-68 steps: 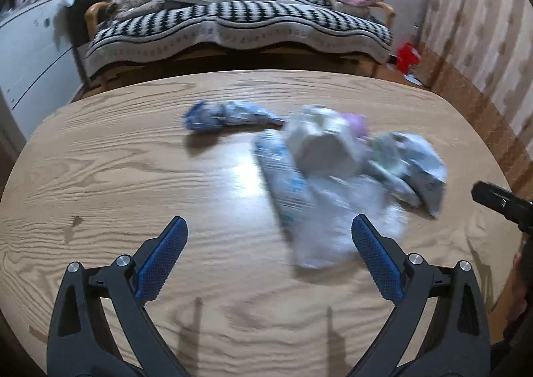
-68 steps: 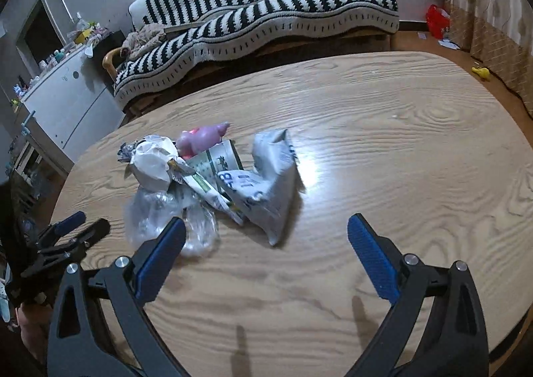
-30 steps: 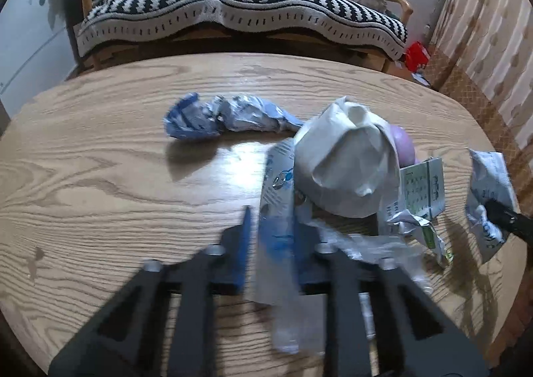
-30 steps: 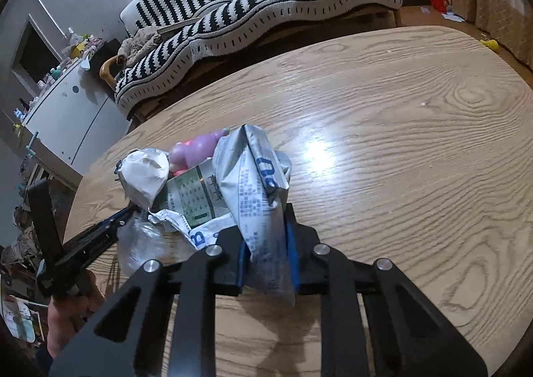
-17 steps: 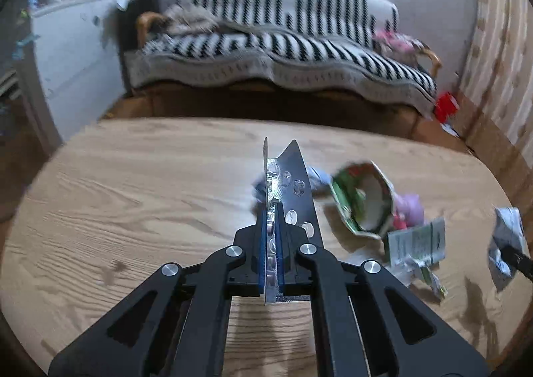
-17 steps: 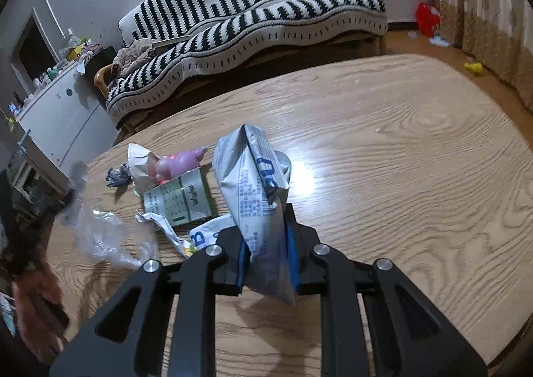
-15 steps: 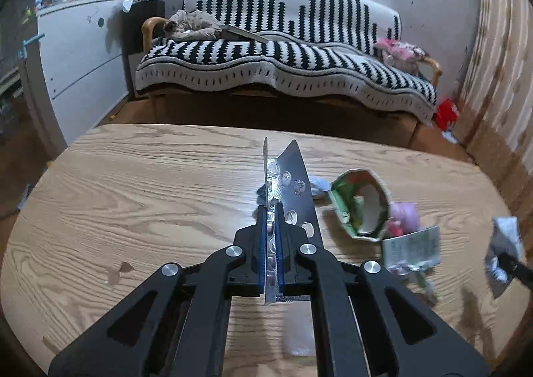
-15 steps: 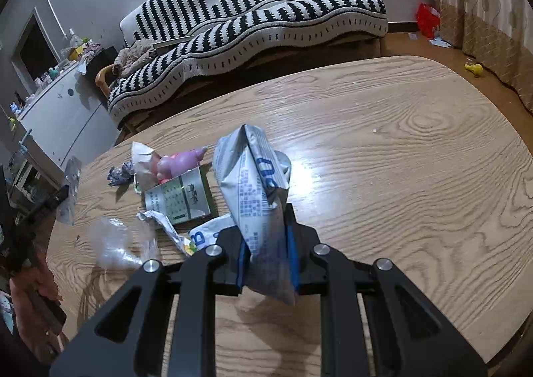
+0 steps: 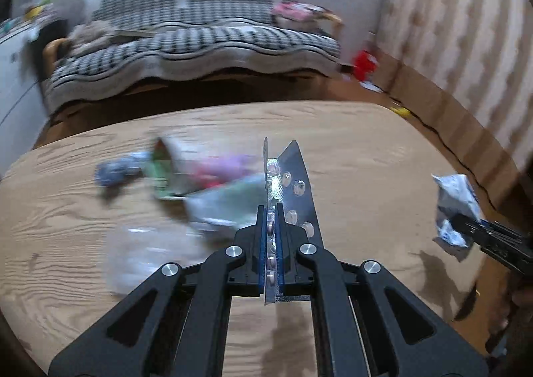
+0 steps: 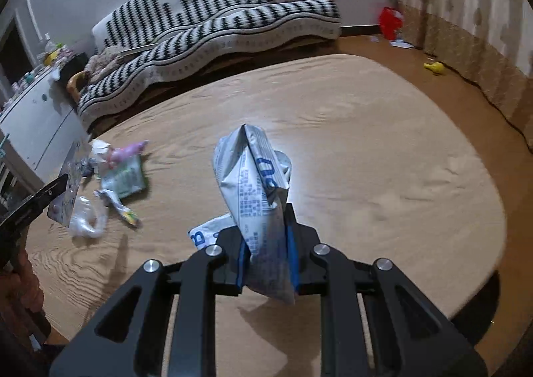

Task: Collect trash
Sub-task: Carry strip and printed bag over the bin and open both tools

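Both grippers are loaded, and each carries one piece of trash above the wooden bench (image 10: 383, 150). The left gripper (image 9: 272, 237) has its jaws clenched on a silver blister pack (image 9: 293, 190), which stands on its edge between the blue pads (image 9: 263, 243). A thin, stiff sheet like this is probably easier to hold by the edge than flat, so the grasp is low on the pack and the rest stands up free.

The right gripper (image 10: 266, 263) has its jaws pressed on a crumpled white and blue wrapper (image 10: 253, 183). The wrapper is soft and bulky, so the jaws cannot come fully together. Its top rises above the pads and a small corner hangs below.

The other trash lies on the left part of the bench: a green packet (image 10: 125, 178), a purple item (image 10: 128, 150) just beside it, a torn strip (image 10: 120, 205) and a clear plastic piece (image 10: 86, 220). The left wrist view is blurred there, so I cannot tell exactly how many pieces lie in that heap.

No bin or bag is visible, so both held pieces presumably must go somewhere outside these views.
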`<control>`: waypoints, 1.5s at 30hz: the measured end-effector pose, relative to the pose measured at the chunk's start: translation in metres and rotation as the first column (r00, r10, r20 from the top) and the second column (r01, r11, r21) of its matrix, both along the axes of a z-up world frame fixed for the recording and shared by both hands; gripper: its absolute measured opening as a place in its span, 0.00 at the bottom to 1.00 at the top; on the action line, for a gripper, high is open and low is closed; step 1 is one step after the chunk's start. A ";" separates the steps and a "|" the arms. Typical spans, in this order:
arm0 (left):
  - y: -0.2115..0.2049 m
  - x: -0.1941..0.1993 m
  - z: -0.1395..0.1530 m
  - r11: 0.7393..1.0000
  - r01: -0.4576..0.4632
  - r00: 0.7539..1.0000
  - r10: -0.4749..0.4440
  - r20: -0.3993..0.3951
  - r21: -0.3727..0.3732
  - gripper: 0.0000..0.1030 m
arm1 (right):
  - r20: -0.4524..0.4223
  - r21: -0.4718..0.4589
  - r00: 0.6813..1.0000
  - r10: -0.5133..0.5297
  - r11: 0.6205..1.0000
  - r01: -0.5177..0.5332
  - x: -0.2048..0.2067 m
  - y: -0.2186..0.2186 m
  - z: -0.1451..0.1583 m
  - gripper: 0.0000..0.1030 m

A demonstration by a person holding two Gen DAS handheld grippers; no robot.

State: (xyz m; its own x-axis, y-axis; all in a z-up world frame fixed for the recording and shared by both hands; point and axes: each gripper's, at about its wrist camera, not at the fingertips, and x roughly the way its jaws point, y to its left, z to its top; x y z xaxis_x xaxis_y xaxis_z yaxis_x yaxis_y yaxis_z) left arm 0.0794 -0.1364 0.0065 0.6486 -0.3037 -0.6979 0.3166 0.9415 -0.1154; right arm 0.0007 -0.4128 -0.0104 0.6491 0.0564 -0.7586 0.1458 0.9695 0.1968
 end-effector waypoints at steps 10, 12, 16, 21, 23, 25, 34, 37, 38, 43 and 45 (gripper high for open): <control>-0.172 -0.057 -0.012 0.955 0.295 0.955 -0.295 -0.026 -0.005 0.04 | -0.004 -0.038 0.974 -0.228 0.973 0.228 -0.101 -0.132 -0.015 0.19; -0.209 -0.073 -0.016 0.934 0.356 0.934 -0.356 -0.026 -0.001 0.04 | -0.010 -0.030 0.962 -0.273 0.962 0.273 -0.120 -0.157 -0.020 0.19; -0.273 -0.104 -0.029 0.882 0.472 0.881 -0.472 -0.026 0.001 0.04 | -0.022 -0.018 0.918 -0.395 0.919 0.395 -0.168 -0.217 -0.033 0.19; -0.341 -0.130 -0.050 0.813 0.582 0.811 -0.582 -0.067 -0.024 0.04 | -0.051 0.017 0.870 -0.490 0.871 0.492 -0.212 -0.267 -0.049 0.19; -0.366 -0.141 -0.061 0.788 0.615 0.785 -0.614 -0.080 -0.021 0.04 | -0.060 0.024 0.854 -0.516 0.855 0.518 -0.225 -0.281 -0.055 0.19; -0.388 -0.149 -0.073 0.762 0.647 0.757 -0.646 -0.097 -0.026 0.04 | -0.074 0.028 0.842 -0.534 0.843 0.537 -0.236 -0.291 -0.061 0.19; -0.452 -0.172 -0.120 0.668 0.744 0.660 -0.733 -0.164 0.007 0.04 | -0.106 0.046 0.800 -0.590 0.801 0.597 -0.269 -0.323 -0.077 0.19; -0.462 -0.173 -0.127 0.650 0.760 0.641 -0.747 -0.179 0.005 0.04 | -0.114 0.049 0.793 -0.598 0.794 0.606 -0.270 -0.326 -0.079 0.19; -0.465 -0.172 -0.129 0.646 0.763 0.636 -0.751 -0.178 0.006 0.04 | -0.116 0.049 0.792 -0.600 0.793 0.607 -0.271 -0.326 -0.080 0.19; -0.473 -0.177 -0.137 0.634 0.773 0.626 -0.754 -0.201 0.031 0.55 | -0.124 0.048 0.794 -0.595 0.796 0.604 -0.266 -0.324 -0.082 0.19; -0.472 -0.179 -0.132 0.651 0.758 0.647 -0.743 -0.172 0.043 0.89 | -0.127 0.047 0.796 -0.592 0.798 0.601 -0.262 -0.324 -0.083 0.19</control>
